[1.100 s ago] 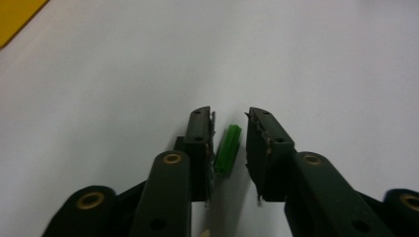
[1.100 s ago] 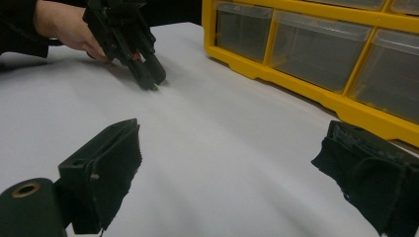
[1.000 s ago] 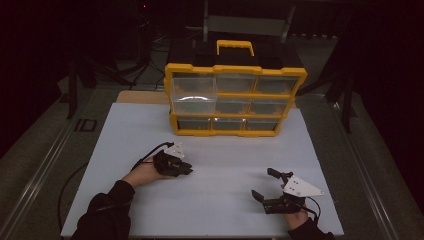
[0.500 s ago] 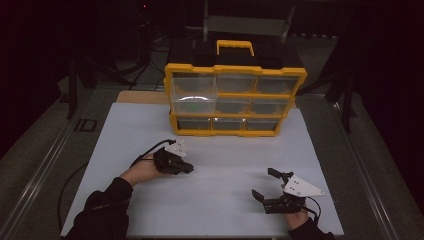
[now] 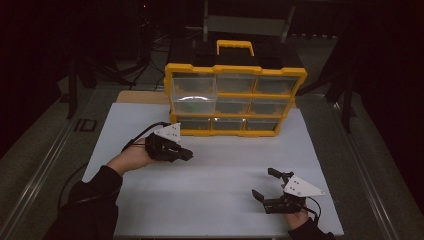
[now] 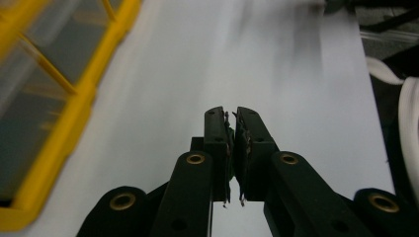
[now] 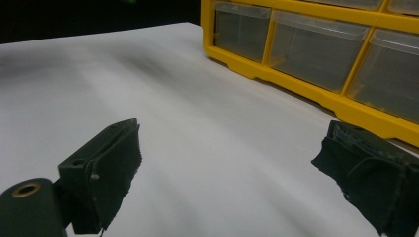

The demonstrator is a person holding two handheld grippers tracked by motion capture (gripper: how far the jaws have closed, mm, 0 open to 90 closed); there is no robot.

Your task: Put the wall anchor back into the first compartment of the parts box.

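A yellow organizer case (image 5: pixel 234 99) with clear drawers stands upright at the back of the white table top (image 5: pixel 220 170). My left gripper (image 5: pixel 187 155) is held low over the table just in front of the case's lower left corner; its jaws are shut with nothing visible between them, as its own view confirms (image 6: pixel 232 129). The case's yellow frame (image 6: pixel 69 123) runs along that view's left side. My right gripper (image 5: pixel 265 185) hovers near the front right of the table with its jaws spread wide and empty (image 7: pixel 232 163). The case's bottom drawers (image 7: pixel 316 49) lie ahead of it.
A black box with a yellow handle (image 5: pixel 235 47) sits behind the case. Metal rails (image 5: pixel 40 170) flank the table on both sides. Cables trail from the left gripper (image 5: pixel 137 137). White table surface lies open between the two grippers.
The left gripper has edged slightly to the right along the table. The right gripper has stayed in place, still spread wide.
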